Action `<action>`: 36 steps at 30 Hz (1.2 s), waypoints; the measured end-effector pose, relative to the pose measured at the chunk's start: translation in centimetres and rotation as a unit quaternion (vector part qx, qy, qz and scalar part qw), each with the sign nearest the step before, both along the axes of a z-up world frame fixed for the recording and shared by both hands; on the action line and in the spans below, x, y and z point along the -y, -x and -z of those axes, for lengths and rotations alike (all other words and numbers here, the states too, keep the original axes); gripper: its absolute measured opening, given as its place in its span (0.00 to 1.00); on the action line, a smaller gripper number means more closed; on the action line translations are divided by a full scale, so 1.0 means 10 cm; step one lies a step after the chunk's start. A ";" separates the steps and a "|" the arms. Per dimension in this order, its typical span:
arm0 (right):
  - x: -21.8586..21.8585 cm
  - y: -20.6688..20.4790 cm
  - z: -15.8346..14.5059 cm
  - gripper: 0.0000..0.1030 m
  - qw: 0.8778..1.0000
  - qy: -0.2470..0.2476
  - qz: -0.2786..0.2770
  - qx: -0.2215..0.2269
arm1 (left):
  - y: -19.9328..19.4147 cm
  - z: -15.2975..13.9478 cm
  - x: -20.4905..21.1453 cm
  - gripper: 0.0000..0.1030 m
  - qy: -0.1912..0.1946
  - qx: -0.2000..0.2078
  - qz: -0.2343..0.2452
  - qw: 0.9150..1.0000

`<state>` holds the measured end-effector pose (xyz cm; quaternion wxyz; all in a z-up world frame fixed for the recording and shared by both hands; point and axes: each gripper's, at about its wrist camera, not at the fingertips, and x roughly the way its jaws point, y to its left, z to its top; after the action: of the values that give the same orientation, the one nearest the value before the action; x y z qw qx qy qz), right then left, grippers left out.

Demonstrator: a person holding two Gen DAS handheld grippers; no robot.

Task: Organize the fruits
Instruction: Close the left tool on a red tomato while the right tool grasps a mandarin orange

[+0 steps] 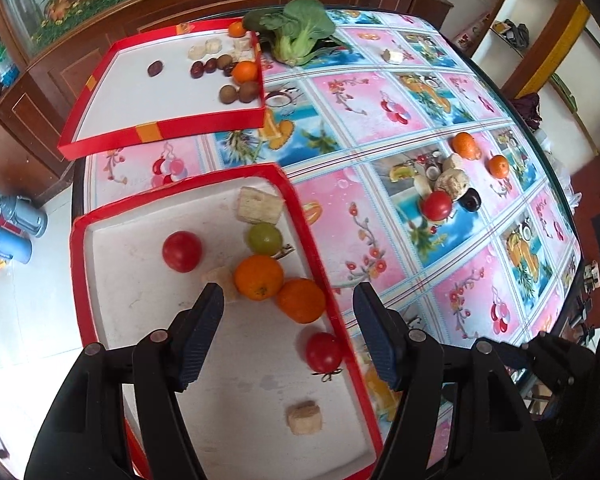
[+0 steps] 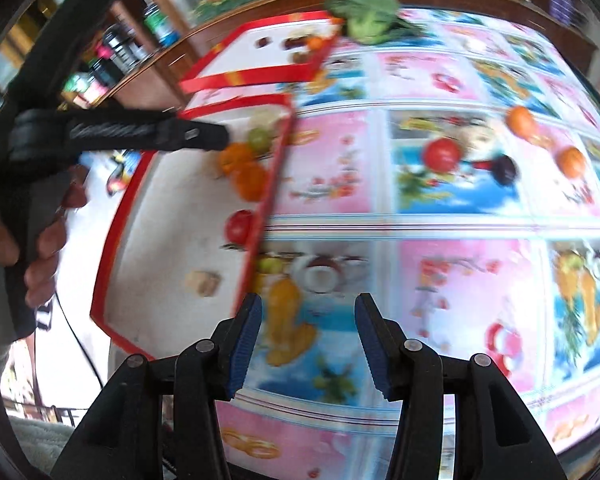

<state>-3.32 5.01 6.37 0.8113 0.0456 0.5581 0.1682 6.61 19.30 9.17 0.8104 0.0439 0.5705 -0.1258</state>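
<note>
Partly sorted: oranges and tomatoes lie in near tray (image 1: 332, 264) under left gripper (image 1: 288, 300), jaws apart, empty. Right gripper (image 2: 308, 308) also apart, empty; loose pile (image 1: 452, 184) ahead remains.

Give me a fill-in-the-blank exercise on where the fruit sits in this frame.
1. The near red tray holds two oranges and ____ tomatoes.
2. The green grape lies inside the ____ red tray.
3. Nothing is between the left gripper's fingers; its jaws are ____.
4. The leafy vegetable lies on the tablecloth beside the ____ red tray.

Missing words: two; near; open; far
</note>
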 end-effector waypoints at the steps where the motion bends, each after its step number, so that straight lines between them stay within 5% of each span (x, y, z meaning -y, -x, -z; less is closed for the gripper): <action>1: 0.12 -0.04 -0.01 0.49 1.000 -0.002 0.011 0.001 | 0.01 0.00 0.03 0.65 0.000 0.001 0.003 1.000; 22: 1.35 -0.30 -0.07 0.49 0.992 -0.008 0.129 0.012 | -0.06 0.23 1.03 0.64 -0.012 -0.012 0.069 0.997; 36: 2.22 -1.09 0.16 0.49 0.982 0.033 0.185 0.005 | -0.43 0.68 1.47 0.64 -0.007 -0.047 0.075 0.996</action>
<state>7.58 -17.24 4.76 0.8323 0.1203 0.5410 -0.0035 10.88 4.60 2.42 0.7706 0.0862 0.6040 -0.1840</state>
